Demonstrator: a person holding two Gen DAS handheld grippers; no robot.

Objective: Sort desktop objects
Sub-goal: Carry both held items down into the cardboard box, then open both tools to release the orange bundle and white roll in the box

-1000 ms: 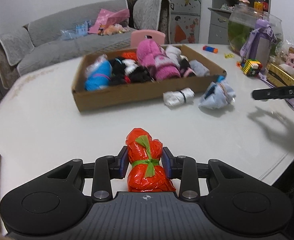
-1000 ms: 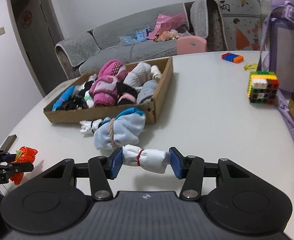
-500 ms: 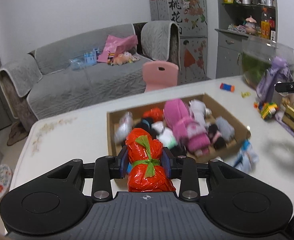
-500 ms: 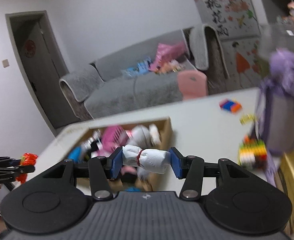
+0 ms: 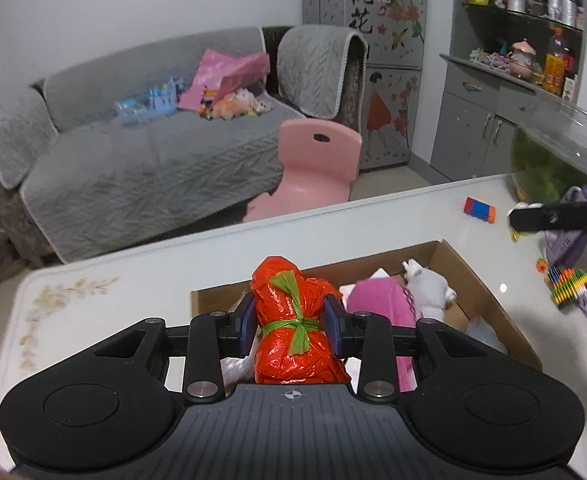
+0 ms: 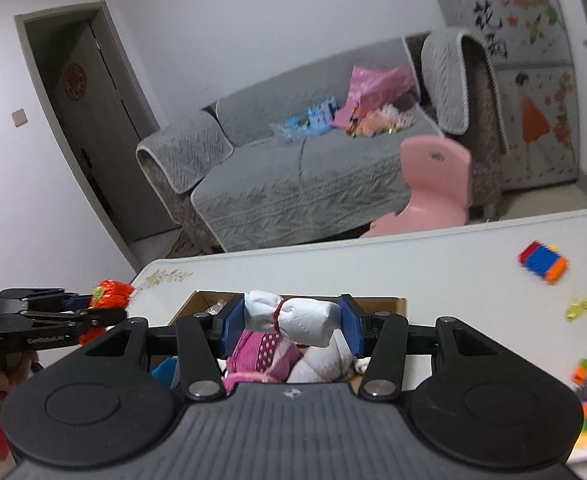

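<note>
Orange bundle (image 5: 291,320) and white roll (image 6: 293,318) gripped above cardboard box (image 5: 489,296)

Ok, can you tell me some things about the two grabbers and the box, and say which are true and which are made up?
1. The left gripper holds a red bundle tied with green. True.
2. The right gripper holds nothing. False: its fingers clamp a white roll.
3. The cardboard box is empty. False: a pink bundle and other bundles lie inside.
4. A pink chair stands beyond the table. True.
</note>
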